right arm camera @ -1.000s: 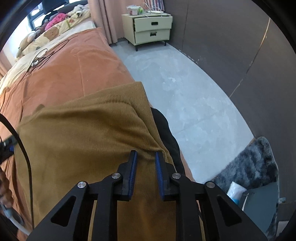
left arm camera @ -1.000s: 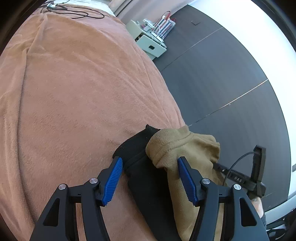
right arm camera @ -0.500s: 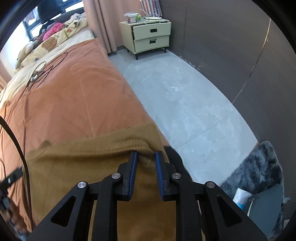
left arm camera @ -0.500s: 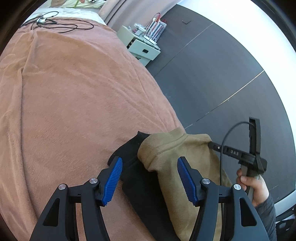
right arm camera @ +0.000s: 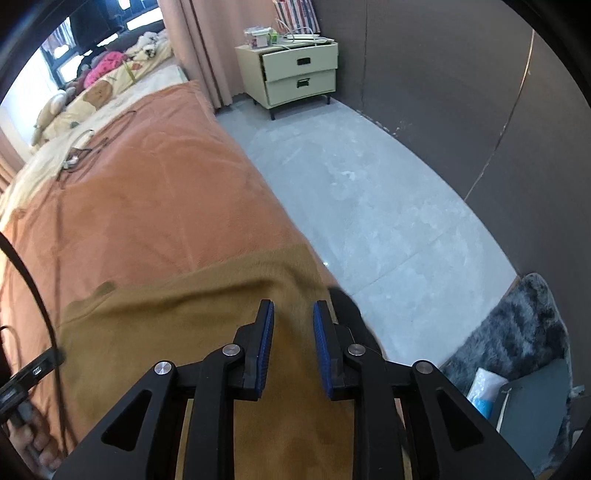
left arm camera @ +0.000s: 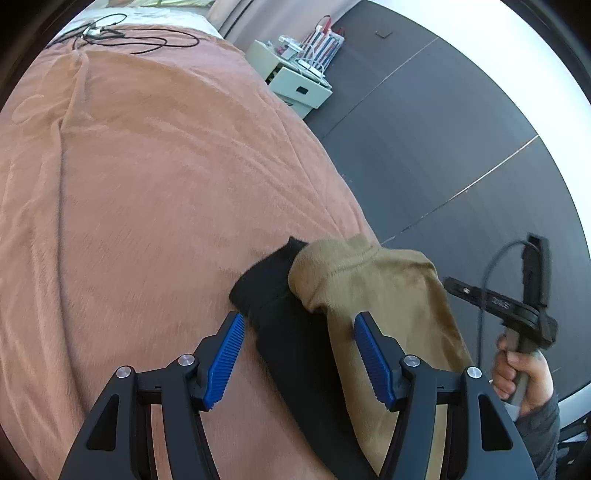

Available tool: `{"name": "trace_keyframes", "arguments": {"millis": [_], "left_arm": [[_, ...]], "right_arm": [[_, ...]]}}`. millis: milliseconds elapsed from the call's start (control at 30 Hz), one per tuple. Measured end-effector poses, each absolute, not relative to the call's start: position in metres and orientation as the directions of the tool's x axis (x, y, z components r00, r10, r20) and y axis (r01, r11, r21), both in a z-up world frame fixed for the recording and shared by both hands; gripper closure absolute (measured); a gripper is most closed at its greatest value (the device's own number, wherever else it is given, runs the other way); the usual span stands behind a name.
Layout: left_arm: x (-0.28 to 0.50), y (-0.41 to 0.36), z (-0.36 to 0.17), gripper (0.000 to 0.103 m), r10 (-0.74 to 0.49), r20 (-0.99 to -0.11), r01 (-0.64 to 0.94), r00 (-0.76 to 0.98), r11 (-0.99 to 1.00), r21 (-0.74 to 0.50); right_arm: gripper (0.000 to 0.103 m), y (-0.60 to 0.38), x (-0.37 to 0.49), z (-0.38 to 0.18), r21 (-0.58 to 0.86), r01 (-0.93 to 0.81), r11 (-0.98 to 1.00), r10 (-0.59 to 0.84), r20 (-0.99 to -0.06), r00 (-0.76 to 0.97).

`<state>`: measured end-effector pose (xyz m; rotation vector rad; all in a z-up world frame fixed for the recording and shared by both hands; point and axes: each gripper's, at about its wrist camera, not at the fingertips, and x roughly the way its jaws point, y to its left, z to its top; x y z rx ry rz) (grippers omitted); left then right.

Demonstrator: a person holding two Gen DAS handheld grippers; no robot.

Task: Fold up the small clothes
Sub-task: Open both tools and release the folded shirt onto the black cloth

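- Left wrist view: a bed (left arm camera: 147, 184) under a pinkish-brown blanket fills most of the frame; black cables (left arm camera: 122, 35) lie at its far end, a pale nightstand (left arm camera: 295, 83) stands beyond it beside a dark wall.
- The left tool (left arm camera: 299, 354) points down at the bed's near edge, its blue pads wide apart and gripping nothing.
- Between and just past its fingers lies a black garment (left arm camera: 295, 332) with a tan garment (left arm camera: 376, 288) folded over it, near the bed's edge.
- At right, a hand (left arm camera: 524, 376) grips the handle of the other tool.
- Right wrist view: orange-brown bed (right arm camera: 147, 192), grey floor (right arm camera: 369, 206), two-drawer nightstand (right arm camera: 295, 77), curtains, a grey rug (right arm camera: 517, 332) at lower right.
- The right tool (right arm camera: 293, 343) tilts down over the tan garment (right arm camera: 177, 332); its jaws are narrow and opening, the cloth lying below them, not pinched.
- A strip of the black garment (right arm camera: 351, 317) shows along the tan one's right edge.
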<state>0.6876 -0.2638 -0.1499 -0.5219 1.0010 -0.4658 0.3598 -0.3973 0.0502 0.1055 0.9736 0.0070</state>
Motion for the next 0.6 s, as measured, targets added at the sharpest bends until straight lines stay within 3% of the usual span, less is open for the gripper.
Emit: {"name": "trace_keyframes", "arguments": {"millis": [133,300,600], "left_arm": [[0.672,-0.264,-0.142,0.038,-0.579,-0.675,0.126,0.457,0.793,-0.596],[0.650,-0.272,-0.130,0.028,-0.574,-0.684,0.146,0.450,0.803,-0.577],[0.612,-0.290,-0.121,0.028,-0.585,-0.699,0.195,0.412,0.806,-0.559]], "right_arm": [[0.084,-0.411,0.319,0.061,0.087,0.023,0.996,0.058,-0.818,0.572],[0.084,-0.427,0.275,0.064,0.081,0.022,0.996,0.054,-0.821,0.568],[0.084,-0.441,0.219,0.054,0.094,0.031,0.995,0.062,-0.836,0.546]]}}
